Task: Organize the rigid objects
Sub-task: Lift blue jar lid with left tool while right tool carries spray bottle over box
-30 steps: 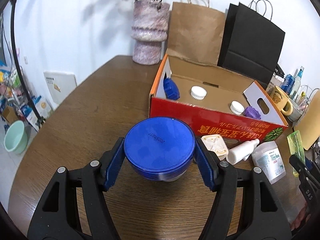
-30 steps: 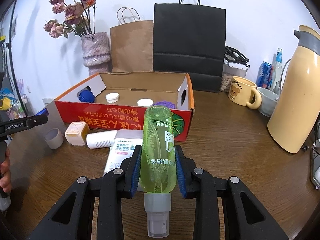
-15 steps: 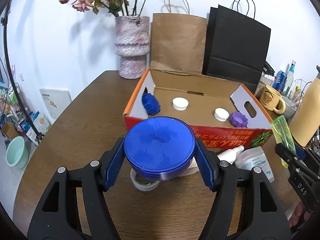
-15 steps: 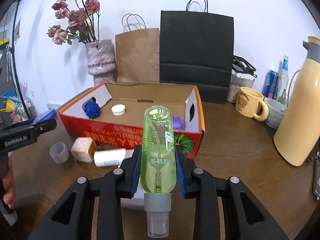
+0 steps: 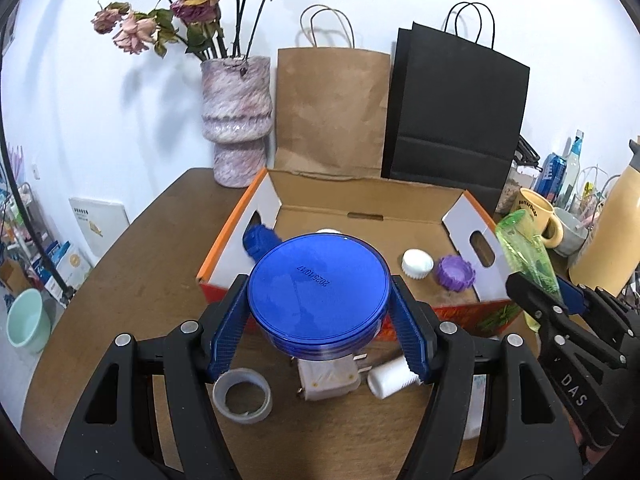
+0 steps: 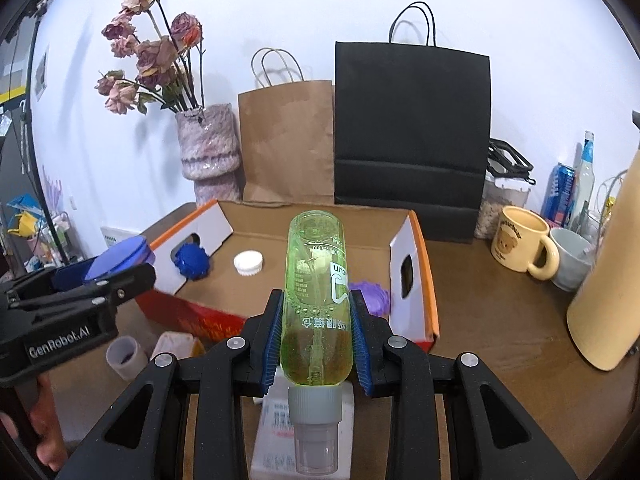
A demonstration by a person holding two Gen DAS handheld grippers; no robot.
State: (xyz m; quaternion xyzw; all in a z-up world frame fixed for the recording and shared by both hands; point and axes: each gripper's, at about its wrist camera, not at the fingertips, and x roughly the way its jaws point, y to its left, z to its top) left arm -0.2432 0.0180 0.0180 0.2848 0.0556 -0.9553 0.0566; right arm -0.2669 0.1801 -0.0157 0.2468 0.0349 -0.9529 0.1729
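My left gripper (image 5: 319, 312) is shut on a round blue-lidded jar (image 5: 318, 286) and holds it in the air over the near wall of the open red cardboard box (image 5: 360, 204). My right gripper (image 6: 317, 334) is shut on a green transparent bottle (image 6: 318, 292), cap toward me, held above the table in front of the box (image 6: 420, 264). Inside the box lie a blue cap (image 5: 258, 240), a white cap (image 5: 417, 263) and a purple cap (image 5: 455, 272).
On the table before the box lie a tape roll (image 5: 242, 396), a beige plug block (image 5: 328, 378), a white bottle (image 5: 390, 380) and a white pack (image 6: 276, 432). A vase (image 5: 236, 120) and paper bags (image 5: 332, 108) stand behind; a mug (image 6: 520, 244) and thermos (image 6: 608, 280) stand right.
Both grippers have risen and moved toward the box with their loads. The jar has been lifted off the table and now hangs over the box's near wall.
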